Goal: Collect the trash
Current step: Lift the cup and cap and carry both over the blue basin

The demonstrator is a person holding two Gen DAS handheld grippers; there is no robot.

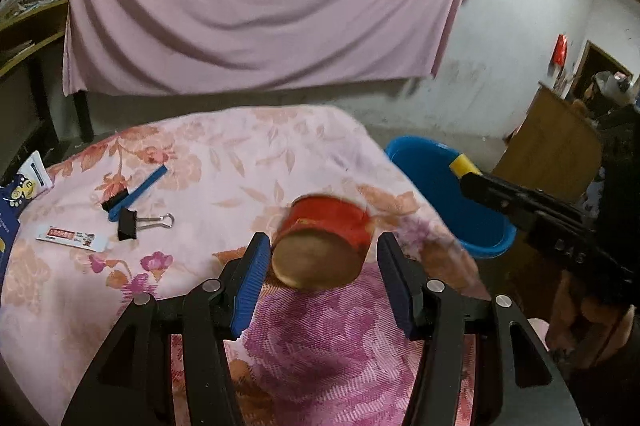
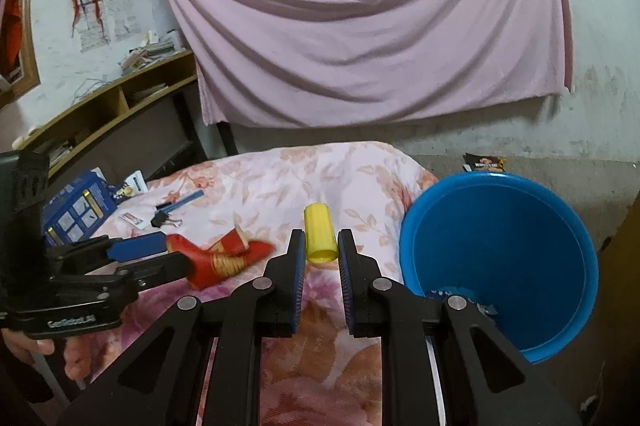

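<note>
Left gripper (image 1: 320,258) spreads its ribbed blue pads (image 1: 250,282) around a red paper cup (image 1: 324,242) lying on its side on the floral cloth (image 1: 224,154), pads not closed on it. Right gripper (image 2: 319,246) clamps a ribbed yellow plastic tube (image 2: 319,236), levelled just beside the smooth round blue bucket (image 2: 500,254). Black binder clips (image 1: 127,224) lie farther left.

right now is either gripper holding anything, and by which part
The right gripper clamps the yellow tube by its sides, near its open end. The left gripper straddles the red cup, jaws open, holding nothing.
</note>
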